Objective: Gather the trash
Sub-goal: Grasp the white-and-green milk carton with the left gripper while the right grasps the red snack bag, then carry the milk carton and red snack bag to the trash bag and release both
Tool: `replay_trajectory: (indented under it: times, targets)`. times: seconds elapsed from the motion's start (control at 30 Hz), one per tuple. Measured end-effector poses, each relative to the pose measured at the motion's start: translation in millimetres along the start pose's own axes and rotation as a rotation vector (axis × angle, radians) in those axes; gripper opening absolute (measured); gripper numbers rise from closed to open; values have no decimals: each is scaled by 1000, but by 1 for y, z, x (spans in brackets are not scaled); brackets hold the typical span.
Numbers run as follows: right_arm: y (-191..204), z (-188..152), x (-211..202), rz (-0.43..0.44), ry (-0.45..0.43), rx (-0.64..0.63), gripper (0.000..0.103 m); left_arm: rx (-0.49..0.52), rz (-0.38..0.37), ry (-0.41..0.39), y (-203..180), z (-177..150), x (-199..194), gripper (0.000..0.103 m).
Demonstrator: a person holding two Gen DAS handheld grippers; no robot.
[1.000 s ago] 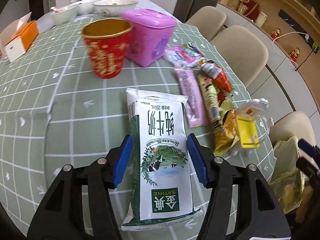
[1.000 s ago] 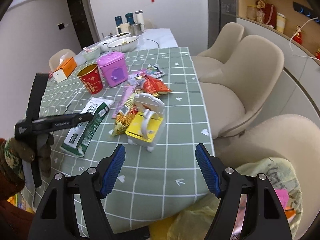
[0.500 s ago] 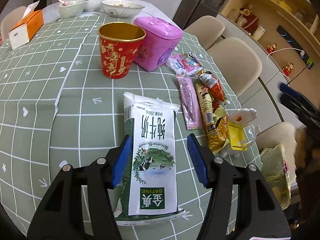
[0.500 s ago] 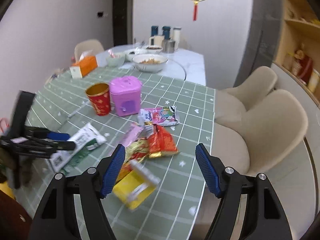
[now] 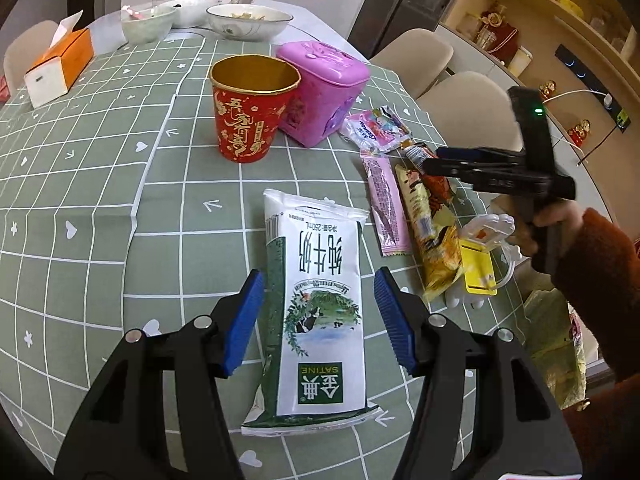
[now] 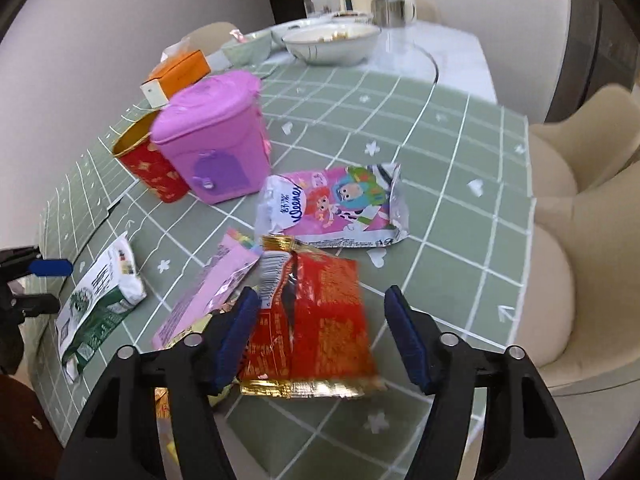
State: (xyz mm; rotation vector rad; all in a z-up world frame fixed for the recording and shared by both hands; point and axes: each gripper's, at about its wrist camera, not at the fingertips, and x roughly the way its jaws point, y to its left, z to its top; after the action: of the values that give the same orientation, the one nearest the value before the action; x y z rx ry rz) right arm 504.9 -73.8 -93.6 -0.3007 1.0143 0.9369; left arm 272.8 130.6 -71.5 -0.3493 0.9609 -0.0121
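Straddling a white-green milk pouch (image 5: 320, 312), left hand-held gripper (image 5: 318, 320) released, right hand-held gripper (image 6: 320, 332) spread over torn red wrapper (image 6: 320, 320)

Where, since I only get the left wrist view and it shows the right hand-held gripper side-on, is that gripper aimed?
Observer: The right hand-held gripper straddles the red snack wrapper, one finger on each side.
Operator: Gripping it?
Observer: No. The jaws stand open, with a clear gap on the right side, and the wrapper lies on the tablecloth.
Operator: Is the wrapper intact?
Observer: Its far end is torn open, with a barcode flap showing.
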Motion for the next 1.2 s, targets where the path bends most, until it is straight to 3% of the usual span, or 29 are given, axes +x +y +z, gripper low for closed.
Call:
replay_trajectory:
  times: [0.07,0.13,0.37,0.73,0.8,1.2]
  targets:
    - [-4,2,3,28,9,40,44,-3,-1,2,2,1,1,54]
    - [-2,1,-5,-1,-7,48,33,-2,-3,5,2,1,3,54]
    - [12,-11,-67,-132,-102,149,33,19,-14,17,-7,1,8,57]
    - [101,-52,-160,-278,-257,116,32,75,160,142,-26,6,47,57]
    - [112,-63,-169,-288,-274,133,32,46,157,146,-24,6,46,51]
    - [157,-136,-234,-324,-390,255,32,142,12,-163,-79,4,-76,49]
